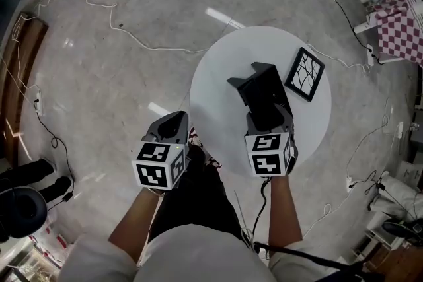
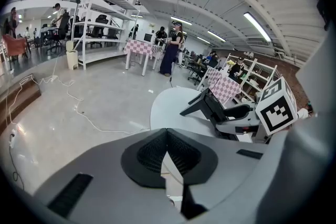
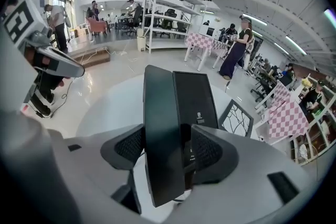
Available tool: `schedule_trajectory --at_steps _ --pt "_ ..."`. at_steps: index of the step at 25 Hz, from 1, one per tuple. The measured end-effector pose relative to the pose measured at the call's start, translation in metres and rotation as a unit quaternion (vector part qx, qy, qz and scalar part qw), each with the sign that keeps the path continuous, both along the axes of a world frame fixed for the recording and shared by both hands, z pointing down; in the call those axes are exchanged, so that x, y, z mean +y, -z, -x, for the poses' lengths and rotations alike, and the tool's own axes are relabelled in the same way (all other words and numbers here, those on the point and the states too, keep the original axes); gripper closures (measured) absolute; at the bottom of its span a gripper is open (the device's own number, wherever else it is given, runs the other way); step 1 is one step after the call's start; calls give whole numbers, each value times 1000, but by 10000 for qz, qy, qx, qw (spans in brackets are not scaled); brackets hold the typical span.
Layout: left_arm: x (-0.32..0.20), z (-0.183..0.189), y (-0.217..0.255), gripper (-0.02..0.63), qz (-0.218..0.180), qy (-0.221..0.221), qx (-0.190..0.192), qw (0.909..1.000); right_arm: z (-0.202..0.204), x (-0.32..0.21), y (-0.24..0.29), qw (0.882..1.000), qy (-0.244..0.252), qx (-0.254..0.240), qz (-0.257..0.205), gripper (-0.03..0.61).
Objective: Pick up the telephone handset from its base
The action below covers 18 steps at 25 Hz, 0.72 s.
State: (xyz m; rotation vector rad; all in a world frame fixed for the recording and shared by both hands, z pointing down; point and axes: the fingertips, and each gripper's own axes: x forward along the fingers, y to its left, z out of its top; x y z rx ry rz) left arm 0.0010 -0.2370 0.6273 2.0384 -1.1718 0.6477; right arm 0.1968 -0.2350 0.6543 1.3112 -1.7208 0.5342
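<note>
A black desk telephone (image 1: 263, 90) stands on a round white table (image 1: 215, 92). In the right gripper view its handset (image 3: 160, 128), a long black slab, lies along the left side of the base (image 3: 194, 97). My right gripper (image 3: 163, 150) straddles the handset's near end. The left pad lies against its side, and a thin gap shows at the right pad, so the jaws stand open around it. My left gripper (image 2: 167, 150) hangs off the table's left edge, shut and empty. From there the phone (image 2: 214, 107) shows to the right.
A black-framed picture (image 1: 305, 74) with a crack-like pattern lies on the table right of the phone. White and black cables (image 1: 142, 43) trail over the glossy floor. A checkered-cloth table (image 1: 403, 23) stands far right. People stand by shelving in the background.
</note>
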Motion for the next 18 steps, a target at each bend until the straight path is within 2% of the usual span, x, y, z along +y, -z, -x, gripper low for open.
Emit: schedule_trajectory --at_steps 3,7,10,12,18 --pt "1 -4 0 598 8 -33 16 10000 1 2 2 9999 40 -121 7 308" --pt "2 -7 -1 598 34 -42 20 10000 4 6 6 9995 112 -294 -27 368" --pt "2 -10 1 598 31 -74 16 10000 4 7 8 9993 79 -365 -29 375" --pt "1 -11 1 598 20 -89 14 10000 6 8 10 9994 130 -306 -52 417" --pt "0 -13 3 598 21 -114 16 9999 8 7 8 9999 157 -10 -46 413"
